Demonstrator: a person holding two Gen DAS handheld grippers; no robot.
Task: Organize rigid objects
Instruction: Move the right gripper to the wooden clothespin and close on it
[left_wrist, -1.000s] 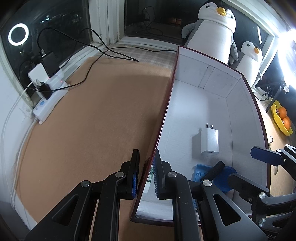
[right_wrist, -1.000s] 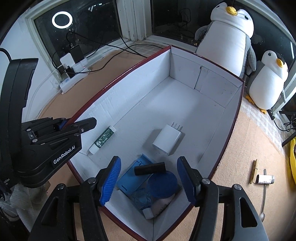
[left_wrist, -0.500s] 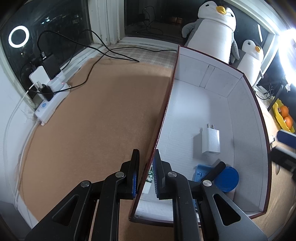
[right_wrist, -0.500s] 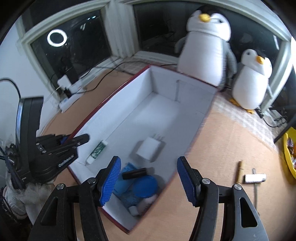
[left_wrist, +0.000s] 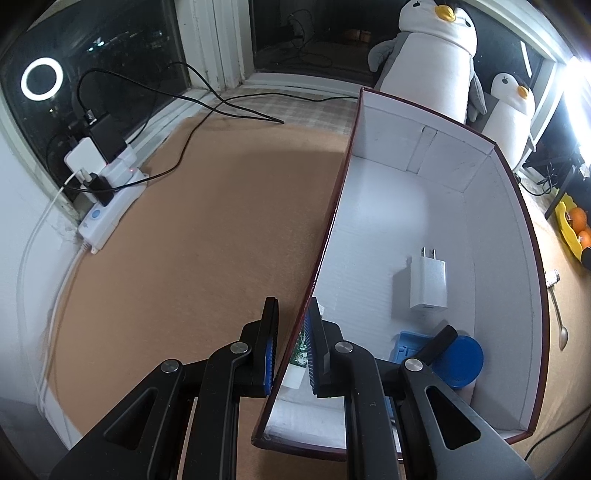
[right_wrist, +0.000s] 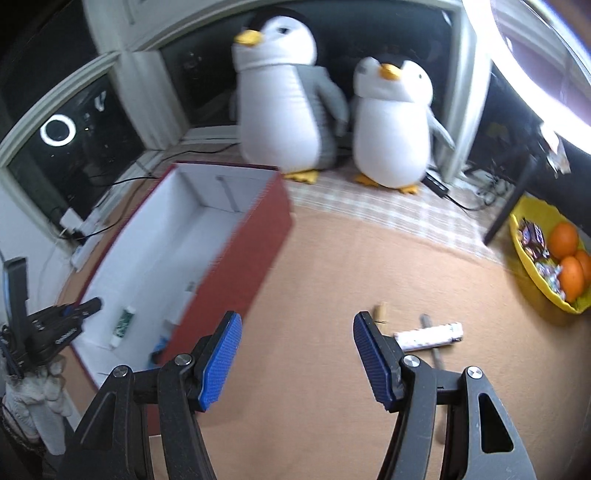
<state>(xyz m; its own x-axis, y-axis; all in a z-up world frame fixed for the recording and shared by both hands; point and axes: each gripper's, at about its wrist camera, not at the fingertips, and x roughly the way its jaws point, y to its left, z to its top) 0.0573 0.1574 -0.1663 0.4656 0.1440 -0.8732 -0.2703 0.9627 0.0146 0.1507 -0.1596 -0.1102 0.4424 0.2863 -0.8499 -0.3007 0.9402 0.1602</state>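
A dark red box with a white inside (left_wrist: 369, 206) (right_wrist: 251, 254) stands on the tan table. My left gripper (left_wrist: 291, 347) is shut on its left wall, one finger on each side. Inside lie a white charger (left_wrist: 428, 284), a blue round lid (left_wrist: 458, 356), a black cylinder (left_wrist: 437, 341), a blue tray (left_wrist: 406, 345) and a green-and-white tube (left_wrist: 299, 354) (right_wrist: 123, 325). My right gripper (right_wrist: 297, 360) is open and empty over the table right of the box. A white tube (right_wrist: 428, 336), a wooden stick (right_wrist: 382, 310) and a spoon (right_wrist: 434, 347) lie ahead of it.
Two plush penguins (right_wrist: 280, 96) (right_wrist: 391, 125) stand behind the box. A yellow bowl with oranges and sweets (right_wrist: 546, 254) is at the right. A power strip with plugs and cables (left_wrist: 107, 206) lies by the window at the left.
My right gripper has left the box and swung right, over the table toward the loose items. My left gripper has kept its hold on the box wall.
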